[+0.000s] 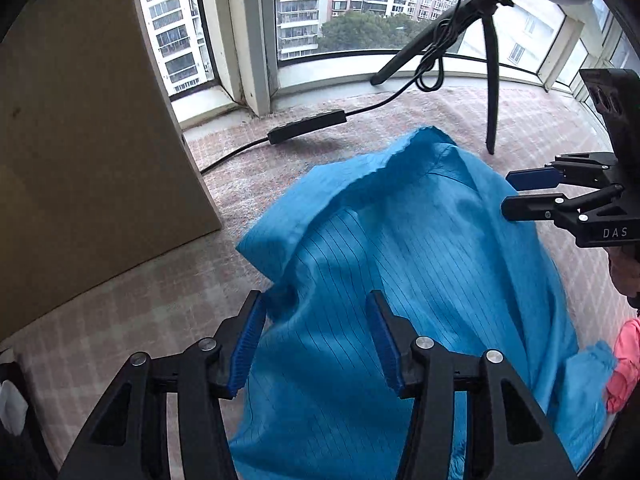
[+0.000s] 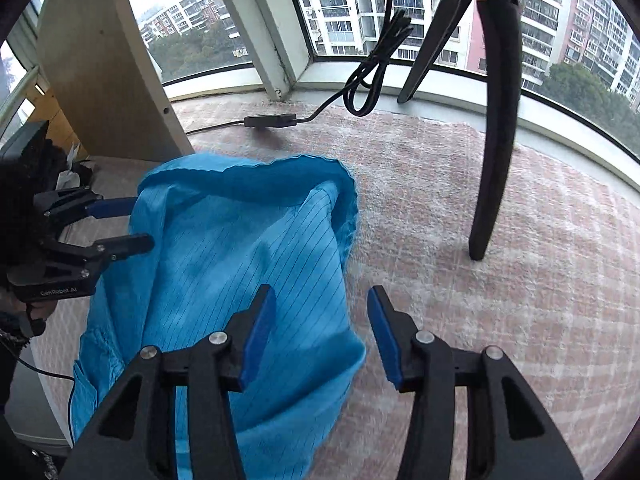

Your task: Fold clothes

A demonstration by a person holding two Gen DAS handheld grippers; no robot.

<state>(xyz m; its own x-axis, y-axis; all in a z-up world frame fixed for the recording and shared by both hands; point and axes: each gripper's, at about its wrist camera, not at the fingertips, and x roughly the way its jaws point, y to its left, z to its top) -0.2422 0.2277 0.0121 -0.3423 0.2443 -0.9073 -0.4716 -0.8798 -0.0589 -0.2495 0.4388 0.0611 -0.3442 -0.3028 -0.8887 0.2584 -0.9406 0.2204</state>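
A blue pinstriped garment [image 1: 400, 264] lies rumpled on the pink checked cover, its wavy hem raised at the far end. It also shows in the right wrist view [image 2: 224, 248]. My left gripper [image 1: 316, 344] is open, its fingers spread over the garment's near left part. It shows at the left of the right wrist view [image 2: 132, 224], open beside the cloth's edge. My right gripper [image 2: 320, 336] is open, its left finger over the garment's right edge, its right finger over bare cover. It shows at the right of the left wrist view [image 1: 508, 192], open at the cloth's right side.
A black tripod [image 2: 496, 120] stands on the cover [image 2: 500, 280] at the far right, its cable and inline box [image 2: 272, 121] trailing left. A beige panel [image 1: 80, 160] stands at the left. Windows run along the back. A pink cloth [image 1: 624, 360] lies at the right edge.
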